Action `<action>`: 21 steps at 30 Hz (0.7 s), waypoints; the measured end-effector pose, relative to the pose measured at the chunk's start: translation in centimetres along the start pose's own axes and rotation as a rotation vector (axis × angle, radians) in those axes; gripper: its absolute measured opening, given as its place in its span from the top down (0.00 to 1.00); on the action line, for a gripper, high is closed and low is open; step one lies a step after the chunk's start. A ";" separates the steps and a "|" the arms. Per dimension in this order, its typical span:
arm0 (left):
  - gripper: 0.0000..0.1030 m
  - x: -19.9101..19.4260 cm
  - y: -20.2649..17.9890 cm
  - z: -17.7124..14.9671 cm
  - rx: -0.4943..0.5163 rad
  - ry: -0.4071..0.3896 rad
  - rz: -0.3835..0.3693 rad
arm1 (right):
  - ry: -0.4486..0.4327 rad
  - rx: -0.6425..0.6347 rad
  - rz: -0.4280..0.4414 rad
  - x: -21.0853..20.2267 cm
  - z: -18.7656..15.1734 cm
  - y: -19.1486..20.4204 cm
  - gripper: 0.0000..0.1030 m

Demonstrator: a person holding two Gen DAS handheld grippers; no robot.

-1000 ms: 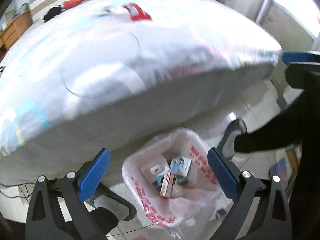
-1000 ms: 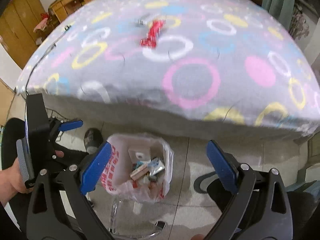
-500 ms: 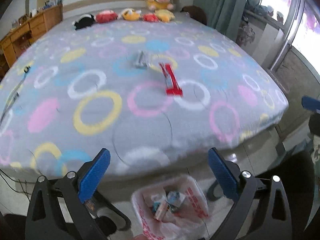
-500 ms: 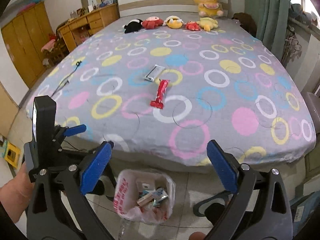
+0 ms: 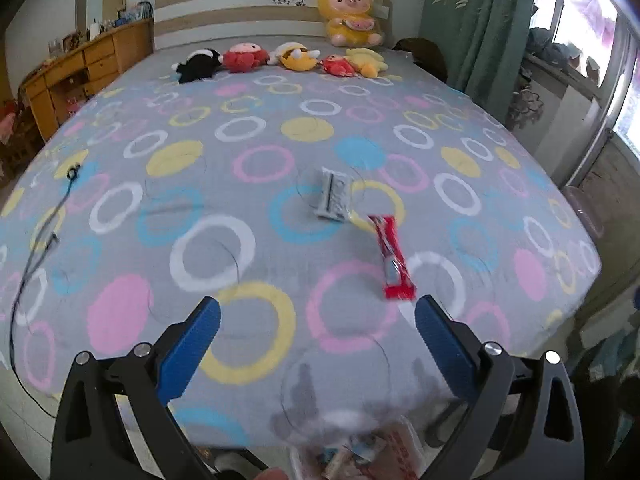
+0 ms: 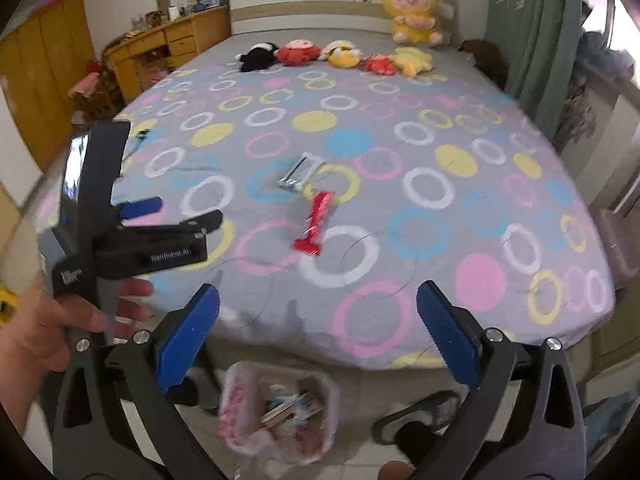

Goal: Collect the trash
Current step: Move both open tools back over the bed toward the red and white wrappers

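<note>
A red wrapper [image 5: 392, 258] and a silver wrapper [image 5: 333, 197] lie in the middle of the bed [image 5: 240, 160] with the ring-patterned grey cover. Both show in the right wrist view too, red [image 6: 315, 222] and silver [image 6: 300, 171]. A bin with a white plastic bag [image 6: 276, 412] holding several pieces of trash stands on the floor at the bed's foot; its rim shows in the left wrist view [image 5: 400, 452]. My left gripper [image 5: 318, 330] is open and empty over the bed's near edge. My right gripper [image 6: 318, 328] is open and empty above the bin.
Several plush toys [image 5: 280, 58] line the headboard end. A black cable [image 5: 44, 240] lies on the bed's left side. A wooden desk [image 6: 168, 46] and wardrobe stand left, green curtains [image 5: 476, 20] right. My left gripper shows in the right wrist view [image 6: 138, 216].
Both grippers have risen and tilted up from the bin toward the bed. The bin has dropped to the bottom of both views; the wrappers are nearer. Both grippers stay open.
</note>
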State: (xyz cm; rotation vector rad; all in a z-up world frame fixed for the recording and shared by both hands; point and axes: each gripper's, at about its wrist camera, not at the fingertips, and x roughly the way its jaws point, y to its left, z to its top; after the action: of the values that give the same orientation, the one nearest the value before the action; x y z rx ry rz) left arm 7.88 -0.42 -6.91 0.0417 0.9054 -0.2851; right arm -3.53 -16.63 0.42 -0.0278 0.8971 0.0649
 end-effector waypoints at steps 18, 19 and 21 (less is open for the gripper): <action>0.08 10.3 0.2 8.4 0.000 0.113 0.001 | 0.118 0.082 -0.042 8.6 3.8 0.4 0.07; 0.08 11.1 0.3 8.6 -0.007 0.121 0.001 | 0.123 0.090 -0.042 9.0 3.9 0.3 0.07; 0.08 12.4 0.5 9.1 -0.015 0.139 -0.001 | 0.141 0.103 -0.045 10.3 4.0 0.3 0.07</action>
State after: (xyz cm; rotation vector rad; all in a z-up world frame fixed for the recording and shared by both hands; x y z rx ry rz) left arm 22.23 -4.18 -11.04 0.0472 1.0458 -0.2786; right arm 5.98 -15.64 -5.12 0.0433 1.0396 -0.0258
